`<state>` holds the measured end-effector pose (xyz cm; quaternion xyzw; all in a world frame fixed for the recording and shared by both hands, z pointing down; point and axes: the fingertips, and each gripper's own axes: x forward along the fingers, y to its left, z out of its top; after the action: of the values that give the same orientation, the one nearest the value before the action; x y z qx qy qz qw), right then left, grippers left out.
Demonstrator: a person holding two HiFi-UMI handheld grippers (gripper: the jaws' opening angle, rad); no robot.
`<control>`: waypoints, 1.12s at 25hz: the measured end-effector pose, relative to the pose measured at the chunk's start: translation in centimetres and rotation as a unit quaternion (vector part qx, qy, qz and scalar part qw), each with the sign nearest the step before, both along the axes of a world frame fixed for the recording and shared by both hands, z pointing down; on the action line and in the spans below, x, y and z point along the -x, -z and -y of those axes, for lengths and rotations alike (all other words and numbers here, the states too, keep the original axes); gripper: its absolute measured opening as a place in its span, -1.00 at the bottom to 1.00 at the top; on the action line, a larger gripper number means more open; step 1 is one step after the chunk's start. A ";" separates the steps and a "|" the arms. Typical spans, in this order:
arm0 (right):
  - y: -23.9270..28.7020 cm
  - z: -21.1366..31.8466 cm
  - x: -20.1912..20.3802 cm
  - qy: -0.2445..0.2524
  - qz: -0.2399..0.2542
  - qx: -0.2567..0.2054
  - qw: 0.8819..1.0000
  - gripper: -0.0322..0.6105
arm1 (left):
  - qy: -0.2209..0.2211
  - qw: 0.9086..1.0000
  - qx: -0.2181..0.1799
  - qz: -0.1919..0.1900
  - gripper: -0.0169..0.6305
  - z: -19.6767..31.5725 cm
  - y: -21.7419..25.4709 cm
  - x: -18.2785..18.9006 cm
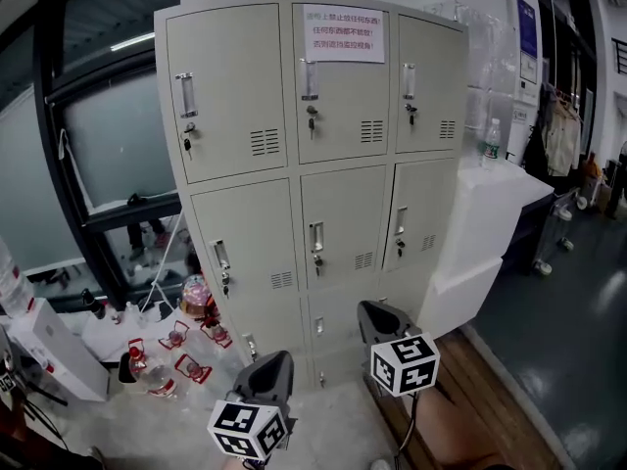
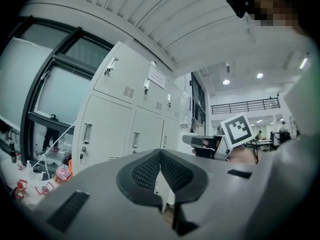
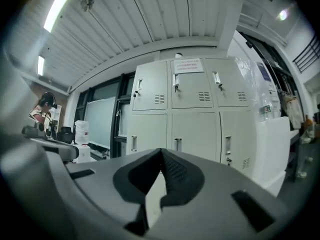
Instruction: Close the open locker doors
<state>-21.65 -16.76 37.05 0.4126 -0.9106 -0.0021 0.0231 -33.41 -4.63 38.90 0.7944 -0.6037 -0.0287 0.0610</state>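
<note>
L gripper (image 2: 160, 152) and R gripper (image 3: 161, 151): each had its jaws together, ribbed pads meeting at the tips, w/ nothing btwn them. Both pointed level toward the locker bank (image 1: 323, 164) and were well apart from it. In head view the two sat low in frame, side by side, each w/ its marker cube (image 1: 405, 363) nearest the camera; the R one lay further fwd. The locker bank, pale grey-beige, stood upright: 3 columns of doors, top and middle rows in full view, bottom row partly hidden behind the grippers. Every visible door lay flush w/ its frame, i.e. closed. Each upper door had a vertical handle (image 1: 186, 95), a key (image 1: 187, 143) in the lock below it and a louvre vent (image 1: 265, 142) at lower right. A paper notice (image 1: 343, 33) w/ red print was fixed to the top-centre door. Right of the bank: a white block-shaped surface (image 1: 505, 189) carrying a water bottle (image 1: 493, 141). Left of the bank: a dark-framed window (image 1: 108, 135) and, on the floor (image 1: 147, 429) nearby, small red-trimmed items (image 1: 178, 339), too small to identify.
</note>
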 end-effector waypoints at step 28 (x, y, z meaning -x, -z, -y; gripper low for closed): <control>-2.8 -10.0 -29.9 0.074 -0.008 0.011 0.997 -0.90 | 0.069 0.997 0.033 0.006 -0.93 -8.4 -2.8 -29.7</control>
<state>8.28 -6.80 39.86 0.3439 -0.9384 0.0032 0.0353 -3.72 3.75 41.69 0.7487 -0.6578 -0.0079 0.0818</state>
